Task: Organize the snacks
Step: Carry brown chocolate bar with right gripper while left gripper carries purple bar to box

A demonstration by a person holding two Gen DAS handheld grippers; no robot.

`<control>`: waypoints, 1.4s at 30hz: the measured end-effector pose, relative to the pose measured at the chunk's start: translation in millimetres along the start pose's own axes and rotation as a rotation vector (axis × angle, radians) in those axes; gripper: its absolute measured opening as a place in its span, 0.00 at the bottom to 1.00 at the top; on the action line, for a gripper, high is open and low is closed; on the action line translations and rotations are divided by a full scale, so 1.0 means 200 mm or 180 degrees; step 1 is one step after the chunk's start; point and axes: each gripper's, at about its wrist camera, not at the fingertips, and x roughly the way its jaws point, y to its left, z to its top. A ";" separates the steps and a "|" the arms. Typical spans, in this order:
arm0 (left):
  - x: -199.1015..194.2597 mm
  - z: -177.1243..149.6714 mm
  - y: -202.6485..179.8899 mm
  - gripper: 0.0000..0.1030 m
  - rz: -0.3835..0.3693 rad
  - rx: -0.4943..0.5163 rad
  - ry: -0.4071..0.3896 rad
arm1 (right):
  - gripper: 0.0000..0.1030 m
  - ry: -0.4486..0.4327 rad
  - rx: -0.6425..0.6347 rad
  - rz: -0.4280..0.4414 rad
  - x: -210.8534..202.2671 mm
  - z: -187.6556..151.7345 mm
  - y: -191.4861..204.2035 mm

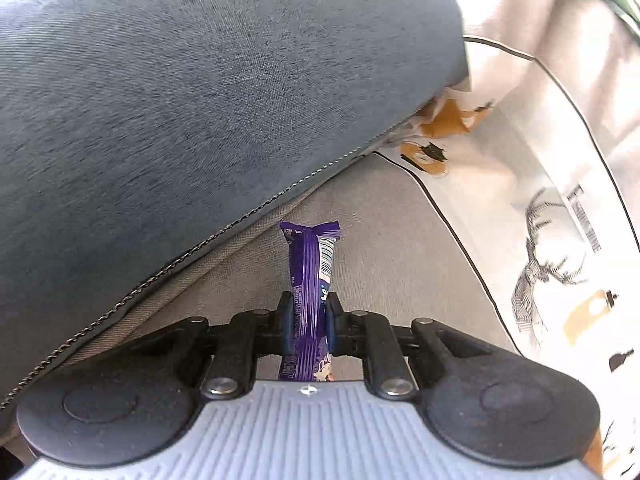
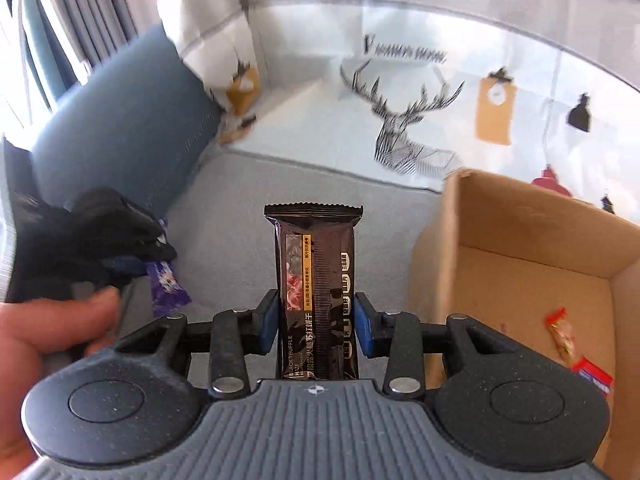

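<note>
Your right gripper has its jaws clamped on a dark snack packet, held upright above the grey couch seat; "BLACK TRUFFLE" is legible near its lower end, beside Chinese lettering. Your left gripper is clenched on a purple bar with a barcode at its far end. Right of you, the cardboard box holds red wrappers. Beyond lie a blue cushion and a stag-print cloth with blurred lettering.
</note>
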 end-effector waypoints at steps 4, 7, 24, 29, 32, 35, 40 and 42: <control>-0.02 -0.06 0.00 0.16 -0.0062 0.0192 -0.0036 | 0.39 -0.0325 0.0144 0.0124 -0.24 -0.11 -0.06; -0.08 -0.13 -0.01 0.16 -0.0187 0.0436 -0.0167 | 0.39 -0.0584 0.0238 0.0182 -0.42 -0.22 -0.13; -0.85 -0.58 0.32 0.16 -0.1593 0.1961 -0.0873 | 0.39 -0.1838 0.0945 -0.0203 -0.89 -0.94 -0.52; -0.82 -0.76 0.45 0.16 -0.1708 0.2115 -0.0917 | 0.39 -0.1865 0.0814 -0.0298 -0.85 -1.02 -0.54; -0.85 -0.81 0.48 0.16 -0.1846 0.2200 -0.1032 | 0.39 -0.1897 0.0741 -0.0279 -0.81 -1.06 -0.55; -0.84 -0.83 0.45 0.16 -0.1801 0.2271 -0.1013 | 0.39 -0.1852 0.0748 -0.0251 -0.76 -1.05 -0.57; -0.82 -0.84 0.41 0.16 -0.1762 0.2359 -0.0994 | 0.39 -0.1872 0.0837 -0.0154 -0.75 -1.07 -0.62; -0.82 -0.85 0.40 0.16 -0.1758 0.2433 -0.0992 | 0.39 -0.1886 0.0890 -0.0107 -0.75 -1.07 -0.64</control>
